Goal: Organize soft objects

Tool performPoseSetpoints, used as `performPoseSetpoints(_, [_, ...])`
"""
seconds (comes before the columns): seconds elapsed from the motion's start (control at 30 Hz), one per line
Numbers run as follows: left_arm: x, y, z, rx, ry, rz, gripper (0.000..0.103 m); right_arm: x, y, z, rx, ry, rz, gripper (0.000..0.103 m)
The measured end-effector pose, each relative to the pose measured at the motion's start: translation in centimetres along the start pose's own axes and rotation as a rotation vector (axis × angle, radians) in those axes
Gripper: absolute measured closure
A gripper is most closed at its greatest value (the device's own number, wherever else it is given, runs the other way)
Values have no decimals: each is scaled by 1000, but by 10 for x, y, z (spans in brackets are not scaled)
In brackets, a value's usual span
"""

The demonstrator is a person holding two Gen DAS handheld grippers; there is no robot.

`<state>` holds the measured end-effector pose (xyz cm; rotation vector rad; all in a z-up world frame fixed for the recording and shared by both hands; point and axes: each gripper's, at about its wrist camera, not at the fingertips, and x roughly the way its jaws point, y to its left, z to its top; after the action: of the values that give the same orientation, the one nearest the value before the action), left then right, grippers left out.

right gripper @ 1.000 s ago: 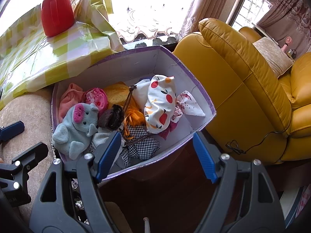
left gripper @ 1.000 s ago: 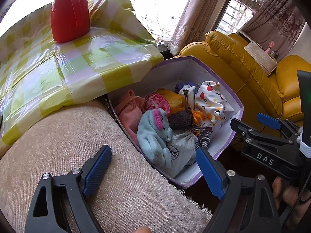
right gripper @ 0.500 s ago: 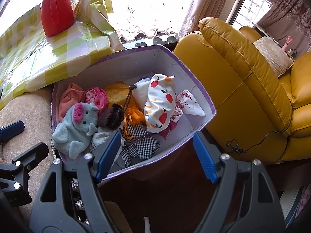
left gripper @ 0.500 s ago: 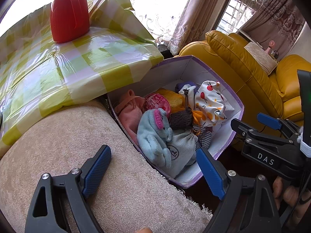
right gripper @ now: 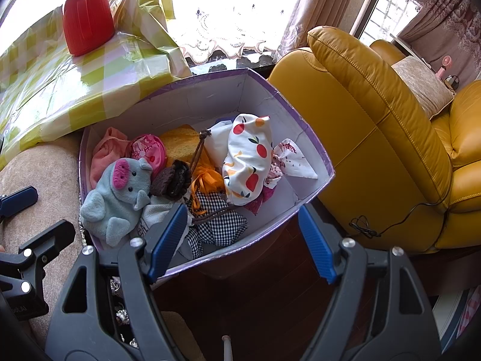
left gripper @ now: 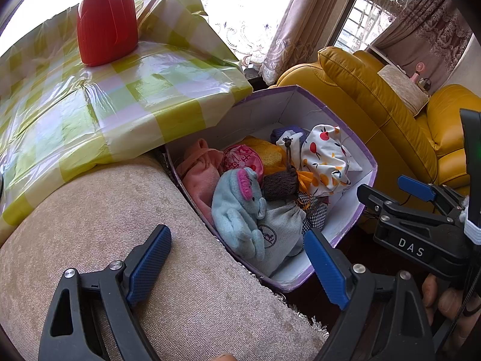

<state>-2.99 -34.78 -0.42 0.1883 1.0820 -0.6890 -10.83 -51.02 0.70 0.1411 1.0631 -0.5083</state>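
Note:
A purple-rimmed white box (left gripper: 368,162) (right gripper: 270,90) holds several soft things: a light-blue plush elephant (left gripper: 237,210) (right gripper: 120,198), a fruit-print pouch (left gripper: 324,156) (right gripper: 249,156), a pink cloth (left gripper: 201,174), a grey drawstring bag (left gripper: 279,231) and a checked cloth (right gripper: 219,225). My left gripper (left gripper: 237,258) is open and empty above the beige cushion (left gripper: 105,210), near the box's near corner. My right gripper (right gripper: 240,240) is open and empty, just in front of the box's near wall.
A table under a green checked plastic cloth (left gripper: 105,96) stands to the left with a red jug (left gripper: 105,21) on it. A yellow leather sofa (right gripper: 390,138) stands right of the box. Dark wooden floor (right gripper: 255,300) lies below the right gripper.

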Motion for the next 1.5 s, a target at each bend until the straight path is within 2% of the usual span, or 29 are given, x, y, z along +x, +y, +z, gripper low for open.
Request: performPoseSetpoints(1.5, [5,-2,1,-2,8,-4,8,5,-1,-2,0,17,2,24])
